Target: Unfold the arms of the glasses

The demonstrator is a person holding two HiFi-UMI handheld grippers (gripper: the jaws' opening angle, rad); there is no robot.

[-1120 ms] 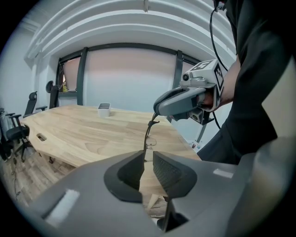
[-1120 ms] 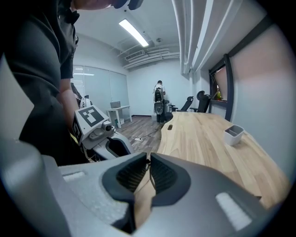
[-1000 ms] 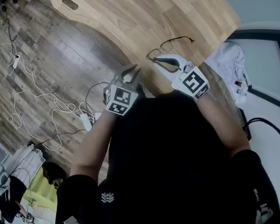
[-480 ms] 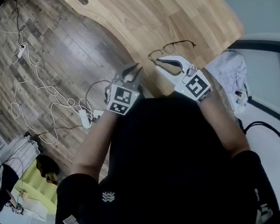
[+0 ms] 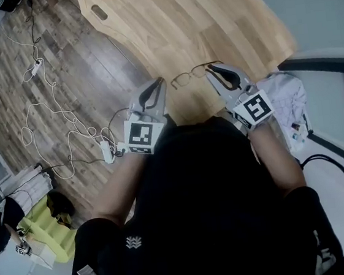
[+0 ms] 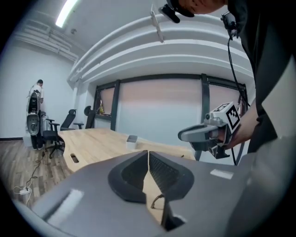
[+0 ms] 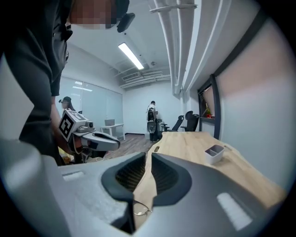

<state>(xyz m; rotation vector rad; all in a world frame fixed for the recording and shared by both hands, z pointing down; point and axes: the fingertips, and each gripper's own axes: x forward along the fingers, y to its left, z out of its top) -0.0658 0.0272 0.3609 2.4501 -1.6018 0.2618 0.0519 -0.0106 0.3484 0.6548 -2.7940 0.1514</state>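
Thin wire-framed glasses (image 5: 191,75) lie on the wooden table (image 5: 208,19) near its front edge, one arm reaching to the right. My right gripper (image 5: 211,68) hovers over their right end. Its jaws, which have just been opening and then closing a little, stand narrowly open with nothing between the pads. One lens (image 7: 141,209) shows below them in the right gripper view. My left gripper (image 5: 158,83) hangs just left of the glasses with its tips together and empty. A piece of the frame (image 6: 157,202) is visible under it in the left gripper view.
A small grey box (image 7: 215,153) stands far back on the table. Cables and a power strip (image 5: 105,149) trail over the wood floor at left. A white cloth (image 5: 286,96) lies to the right. Office chairs (image 6: 56,135) and a standing person (image 7: 151,113) are far off.
Both grippers have lifted. The right one has slid from over the glasses' left lens to their right end, its jaws a little wider. The left one has come closer to the frame.
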